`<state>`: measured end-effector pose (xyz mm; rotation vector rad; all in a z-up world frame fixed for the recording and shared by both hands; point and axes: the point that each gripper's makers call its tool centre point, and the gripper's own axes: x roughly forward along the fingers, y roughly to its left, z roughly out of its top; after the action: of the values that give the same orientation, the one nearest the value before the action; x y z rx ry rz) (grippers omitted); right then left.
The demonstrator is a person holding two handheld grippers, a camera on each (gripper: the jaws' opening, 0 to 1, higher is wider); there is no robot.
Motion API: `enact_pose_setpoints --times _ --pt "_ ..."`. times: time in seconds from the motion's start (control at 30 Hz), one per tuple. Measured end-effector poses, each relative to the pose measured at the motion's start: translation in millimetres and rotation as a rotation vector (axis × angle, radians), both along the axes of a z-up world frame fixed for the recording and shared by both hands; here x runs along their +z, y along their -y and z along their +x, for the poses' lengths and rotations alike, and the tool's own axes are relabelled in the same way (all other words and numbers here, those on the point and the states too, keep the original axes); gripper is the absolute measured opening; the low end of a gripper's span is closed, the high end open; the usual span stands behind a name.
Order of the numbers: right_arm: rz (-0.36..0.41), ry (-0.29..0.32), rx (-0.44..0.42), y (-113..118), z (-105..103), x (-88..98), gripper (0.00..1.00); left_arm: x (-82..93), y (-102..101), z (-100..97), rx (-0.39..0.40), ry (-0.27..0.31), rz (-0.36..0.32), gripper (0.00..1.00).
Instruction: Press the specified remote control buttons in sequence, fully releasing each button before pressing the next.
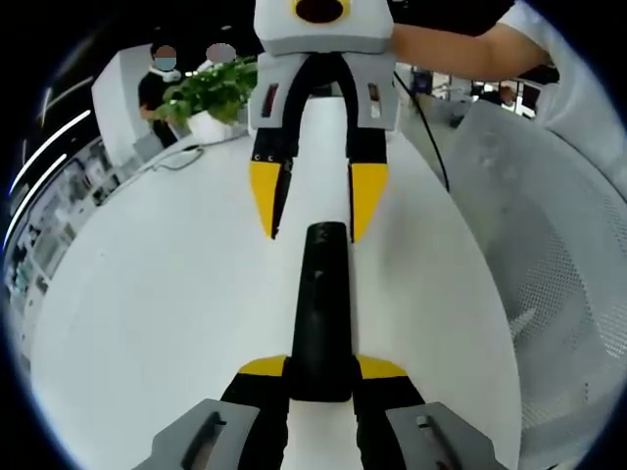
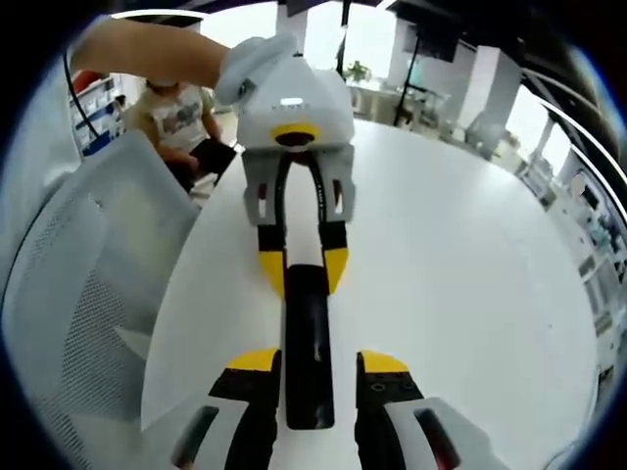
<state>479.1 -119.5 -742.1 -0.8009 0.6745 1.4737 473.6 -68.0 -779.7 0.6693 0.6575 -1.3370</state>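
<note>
Between the yellow tips of the left claw [image 1: 321, 370] sits the near end of the remote control [image 1: 321, 308], a long black bar lying flat on the white tabletop [image 1: 157, 313]. Left claw looks closed on that end, tips touching both sides.

At the remote's far end, the right claw [image 1: 318, 201] points at it from the opposite side, tips spread and apart from the black body in the left gripper view. In the right gripper view the right claw [image 2: 315, 364] flanks the remote [image 2: 310, 352] with slim gaps on each side, so it is parted, not gripping; the left claw [image 2: 304, 269] is there at the other end, pinching it.

Step in hand, my read: left claw steadies the remote, right claw is lined up but no button is pressed. Buttons are too dark to make out, so I cannot tell which one is the target. Next move likely calls for one right tip to come down on the remote's top face, press, then lift fully clear before the next press.

Around the remote: a mesh chair [image 1: 558, 255] beside the tabletop edge, a green plant [image 1: 211, 93] beyond the remote's far end, seated person [image 2: 181, 122] past the tabletop. A thin black cable [image 1: 426, 132] runs near the right claw. Nothing lies between the claws and the remote. Risk: pressing may skid or tip it if the hold is loose.
</note>
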Motion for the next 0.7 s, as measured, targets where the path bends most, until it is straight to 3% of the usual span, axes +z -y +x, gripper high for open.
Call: enact_pose_setpoints --times 0.7 --pt "-0.016 -0.038 -0.031 23.8 -2.7 -16.1 0.29 0.6 0.1 -0.6 0.001 0.001 -0.002 0.24"
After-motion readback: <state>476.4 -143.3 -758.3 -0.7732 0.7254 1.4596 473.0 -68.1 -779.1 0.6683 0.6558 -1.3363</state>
